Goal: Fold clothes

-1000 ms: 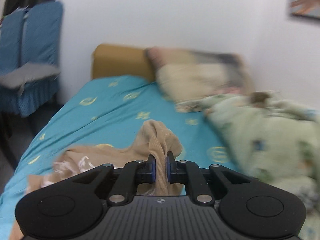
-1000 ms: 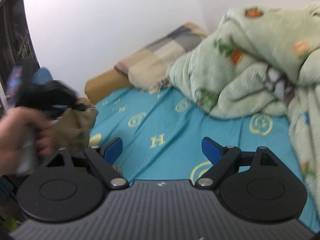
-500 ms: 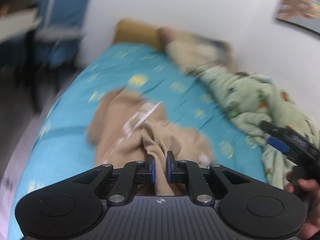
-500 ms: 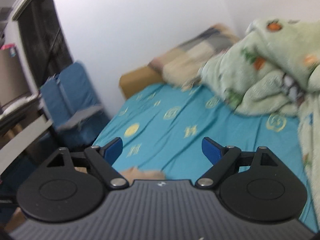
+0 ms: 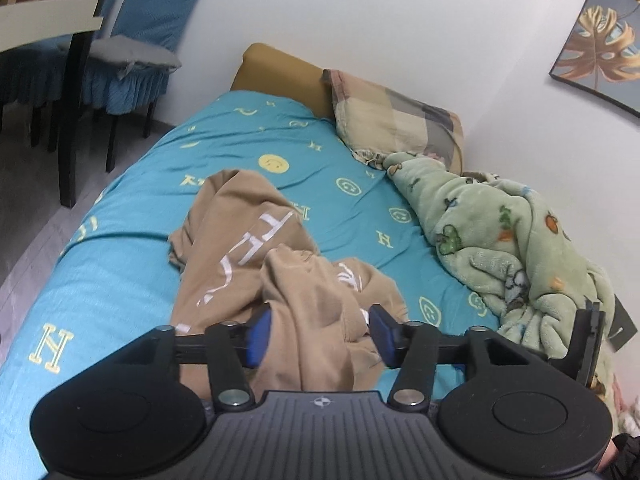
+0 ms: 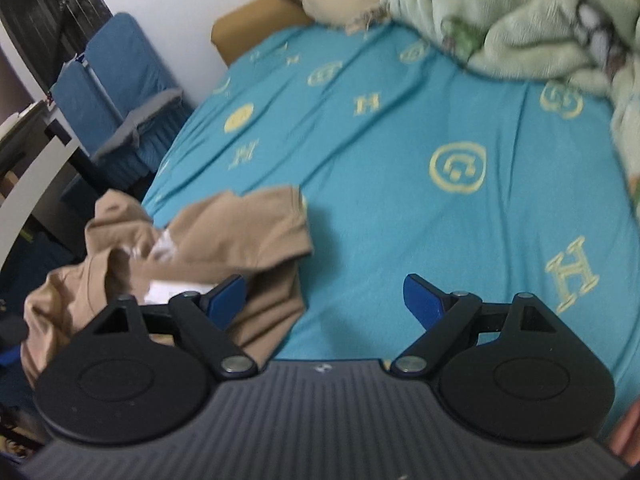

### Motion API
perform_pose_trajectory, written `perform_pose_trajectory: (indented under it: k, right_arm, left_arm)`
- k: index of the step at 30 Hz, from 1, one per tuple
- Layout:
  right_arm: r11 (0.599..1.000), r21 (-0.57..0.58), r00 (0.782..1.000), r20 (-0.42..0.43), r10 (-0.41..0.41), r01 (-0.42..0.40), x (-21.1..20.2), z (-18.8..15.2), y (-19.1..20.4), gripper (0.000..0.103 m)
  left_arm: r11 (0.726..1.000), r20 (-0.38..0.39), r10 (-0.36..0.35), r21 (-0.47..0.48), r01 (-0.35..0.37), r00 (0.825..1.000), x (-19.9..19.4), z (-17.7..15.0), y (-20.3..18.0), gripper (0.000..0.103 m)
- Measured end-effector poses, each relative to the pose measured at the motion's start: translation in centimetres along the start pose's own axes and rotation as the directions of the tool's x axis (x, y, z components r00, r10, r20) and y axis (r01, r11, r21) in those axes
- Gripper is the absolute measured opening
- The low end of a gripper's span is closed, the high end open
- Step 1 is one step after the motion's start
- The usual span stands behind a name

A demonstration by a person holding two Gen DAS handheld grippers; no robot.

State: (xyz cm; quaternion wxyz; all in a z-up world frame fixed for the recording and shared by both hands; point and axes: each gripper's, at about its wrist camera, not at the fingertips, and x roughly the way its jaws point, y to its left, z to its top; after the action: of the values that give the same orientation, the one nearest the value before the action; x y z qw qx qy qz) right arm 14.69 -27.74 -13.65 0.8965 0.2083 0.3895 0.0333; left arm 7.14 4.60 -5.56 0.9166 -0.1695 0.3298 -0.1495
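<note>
A crumpled tan T-shirt [image 5: 240, 248] with white lettering lies on the teal bed sheet [image 5: 120, 260]. My left gripper [image 5: 320, 334] sits low over the shirt's near end. Its jaws are opening, and a bunched fold of the fabric rises between the blue pads [image 5: 258, 336] without being pinched. In the right wrist view the same T-shirt [image 6: 224, 236] lies at the lower left. My right gripper [image 6: 325, 298] is open above bare sheet, its left fingertip over the shirt's edge. Nothing is between its fingers.
A rumpled green blanket [image 5: 500, 240] fills the bed's right side, with a patchwork pillow [image 5: 396, 120] at the head. A blue-covered chair [image 5: 132, 40] and a white table edge [image 5: 48, 28] stand left of the bed. Bare teal sheet [image 6: 440, 140] stretches ahead of the right gripper.
My left gripper carried the shirt back over the bed while shut on it, then its jaws parted and let the fabric go. The right gripper tipped downward and the shirt came into its view.
</note>
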Motion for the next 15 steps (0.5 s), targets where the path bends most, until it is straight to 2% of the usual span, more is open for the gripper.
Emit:
perform_pose_trajectory:
  k: [3,5,8,12,15]
  right_arm:
    - [1.000,-0.006,0.999,-0.027,-0.026,0.026,1.1,0.0,0.1,0.087]
    - [1.000,0.011,0.999,-0.039,-0.016,0.017,1.9,0.0,0.0,0.087]
    - [0.999,0.036,0.999,-0.031,0.015,-0.014,2.7,0.1,0.1,0.087]
    - [1.000,-0.009,1.000,-0.001,0.001,-0.001,3.2,0.2,0.7,0.087]
    - [1.000,-0.027,1.000,0.002,0.005,-0.005,3.5,0.2,1.1,0.087]
  left_arm:
    - [0.999,0.023,0.039,0.028,-0.039,0.999,1.8,1.4,-0.5,0.061]
    - [0.998,0.035,0.029,0.055,-0.031,0.999,3.3,2.7,-1.1,0.062]
    - [0.992,0.007,0.018,0.126,-0.019,1.000,5.6,3.4,-2.4,0.065]
    - [0.965,-0.072,0.090,0.252,-0.069,0.993,8.8,2.2,-3.7,0.064]
    - [0.931,-0.097,0.168,0.341,-0.126,0.981,10.3,1.1,-4.3,0.056]
